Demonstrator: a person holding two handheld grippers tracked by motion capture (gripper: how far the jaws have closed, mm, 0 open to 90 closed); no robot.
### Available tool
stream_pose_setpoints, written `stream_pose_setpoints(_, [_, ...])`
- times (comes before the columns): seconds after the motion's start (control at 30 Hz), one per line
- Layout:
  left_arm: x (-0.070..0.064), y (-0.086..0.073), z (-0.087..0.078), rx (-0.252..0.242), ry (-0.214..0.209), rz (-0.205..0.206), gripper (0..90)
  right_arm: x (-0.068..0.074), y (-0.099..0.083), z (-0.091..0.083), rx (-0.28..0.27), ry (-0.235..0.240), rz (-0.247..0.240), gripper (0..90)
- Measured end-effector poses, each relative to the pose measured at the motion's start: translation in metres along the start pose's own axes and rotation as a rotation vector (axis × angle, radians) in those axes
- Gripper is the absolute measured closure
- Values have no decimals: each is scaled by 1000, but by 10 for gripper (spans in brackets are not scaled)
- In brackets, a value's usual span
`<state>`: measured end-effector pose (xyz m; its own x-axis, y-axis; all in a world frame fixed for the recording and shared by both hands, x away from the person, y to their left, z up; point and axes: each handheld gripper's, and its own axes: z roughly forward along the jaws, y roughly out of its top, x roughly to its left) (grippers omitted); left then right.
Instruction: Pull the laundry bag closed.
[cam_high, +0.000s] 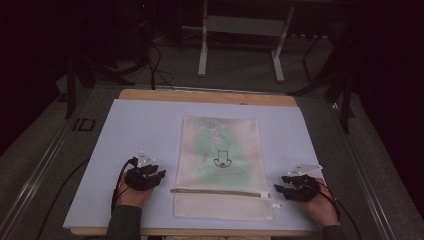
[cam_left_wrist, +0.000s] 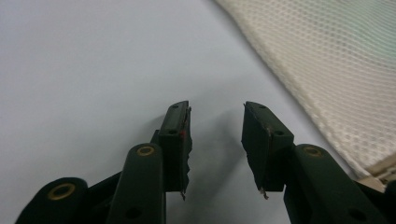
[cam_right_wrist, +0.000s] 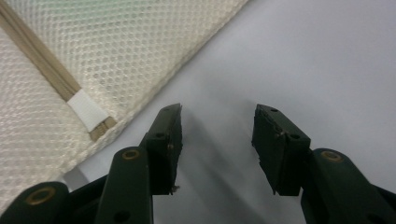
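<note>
A cream mesh bag lies flat in the middle of the pale blue mat, with something green inside it and a tan zipper running across near its front end. My left gripper rests on the mat just left of the bag, open, nothing between its jaws; the left gripper view has the mesh to the upper right. My right gripper sits on the mat just right of the bag, open and empty. The zipper's end with a white tab lies left of its jaws.
The mat covers a wooden tabletop whose edge shows at the back. Beyond the table stand a white frame's legs and black cables on a grey floor. A cable trails from each gripper.
</note>
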<state>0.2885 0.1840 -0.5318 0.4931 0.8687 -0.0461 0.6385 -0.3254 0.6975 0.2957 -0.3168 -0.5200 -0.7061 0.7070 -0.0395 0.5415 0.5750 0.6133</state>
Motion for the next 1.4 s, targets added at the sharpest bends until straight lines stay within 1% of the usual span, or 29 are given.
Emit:
stream_pose_setpoints(0.07, [-2,1,0,6,14,20,614,2,1,0,6,8,-10,526])
stream_pose_setpoints(0.27, [-2,0,1,6,14,31,615,6,4,-1,17,27,-41,524])
stream_pose_setpoints(0.37, [-2,0,1,2,11,31,615,8,7,-2,24,34,-54,534])
stream_pose_setpoints(0.5, [-2,0,1,-1,10,23,611,12,13,-4,16,63,-68,551])
stream_pose_setpoints(0.7, [-2,-1,1,-2,2,26,612,21,24,-3,35,92,-122,544])
stream_pose_setpoints(0.73, [-2,-1,1,-2,2,26,611,21,24,-3,35,92,-122,544])
stream_pose_setpoints(0.83, [-2,-1,0,-4,1,30,611,26,30,0,50,108,-150,533])
stream_pose_setpoints(0.93, [-1,-1,-1,-7,-8,20,613,31,34,1,54,131,-173,520])
stream_pose_setpoints(1.1, [0,-2,-2,-11,-7,18,616,40,42,4,70,158,-214,509])
stream_pose_setpoints(1.4, [0,-2,-2,-5,-9,23,621,53,55,13,92,196,-263,498])
